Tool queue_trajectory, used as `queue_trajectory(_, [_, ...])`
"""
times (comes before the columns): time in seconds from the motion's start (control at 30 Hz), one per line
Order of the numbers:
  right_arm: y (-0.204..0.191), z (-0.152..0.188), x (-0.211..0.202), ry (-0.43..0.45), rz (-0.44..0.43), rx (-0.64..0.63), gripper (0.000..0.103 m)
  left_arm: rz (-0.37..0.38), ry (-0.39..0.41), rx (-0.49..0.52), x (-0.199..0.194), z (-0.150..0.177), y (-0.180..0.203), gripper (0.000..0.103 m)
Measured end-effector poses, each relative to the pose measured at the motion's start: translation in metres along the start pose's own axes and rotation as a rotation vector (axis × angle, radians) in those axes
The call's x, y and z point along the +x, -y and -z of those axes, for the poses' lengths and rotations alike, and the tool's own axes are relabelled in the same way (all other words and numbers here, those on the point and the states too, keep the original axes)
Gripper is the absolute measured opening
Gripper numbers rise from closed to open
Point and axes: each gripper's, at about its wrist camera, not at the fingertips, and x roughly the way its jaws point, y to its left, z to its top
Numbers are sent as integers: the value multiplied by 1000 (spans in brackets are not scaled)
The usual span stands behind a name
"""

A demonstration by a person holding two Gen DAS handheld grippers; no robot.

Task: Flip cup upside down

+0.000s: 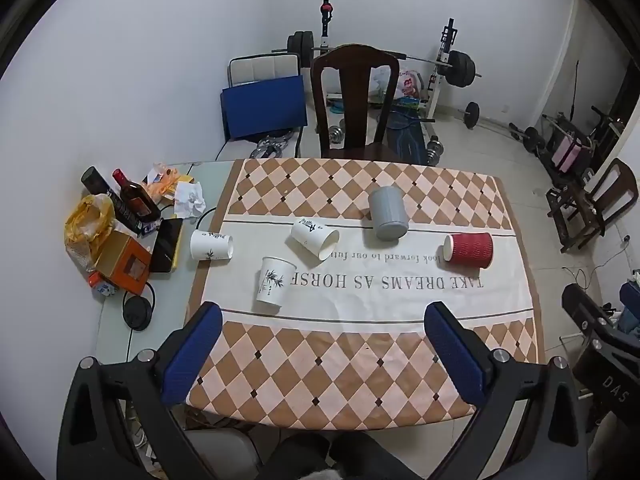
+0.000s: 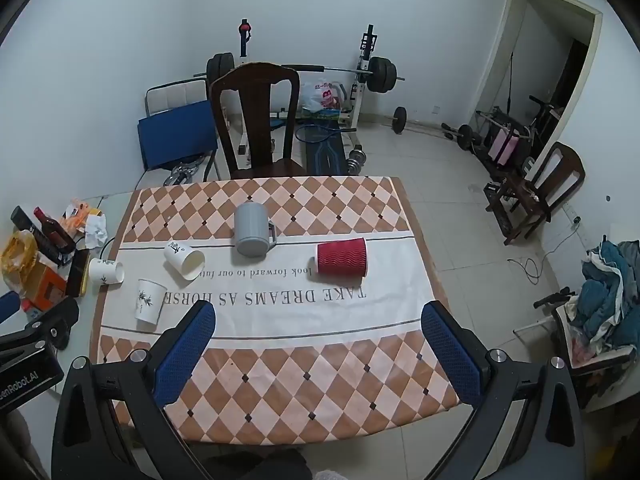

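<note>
Both claws poised above the table (image 1: 400,400), before any grasp.
Left claw (image 1: 326,322) and right claw (image 2: 318,320) gape wide, empty; the red ribbed paper cup (image 2: 342,260) lies sideways, awaiting inversion.

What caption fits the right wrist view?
Open right gripper above checkered tablecloth; red ribbed paper cup on its side, grey handled mug inverted.
</note>
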Motion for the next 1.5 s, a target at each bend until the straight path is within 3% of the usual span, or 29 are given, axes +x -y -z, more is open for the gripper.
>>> queue_trajectory(0.27, [0,-2,-4,-12,16,-15,103,7,5,-2,2,0,-1,103])
queue_trajectory(0.37, [0,-2,-6,-14,18,-18,103,10,3,-4,-3,-13,12,103])
queue_trajectory(1.5, [-7,-6,-28,0,12,-28,103,23,24,-6,-10,-9,16,103])
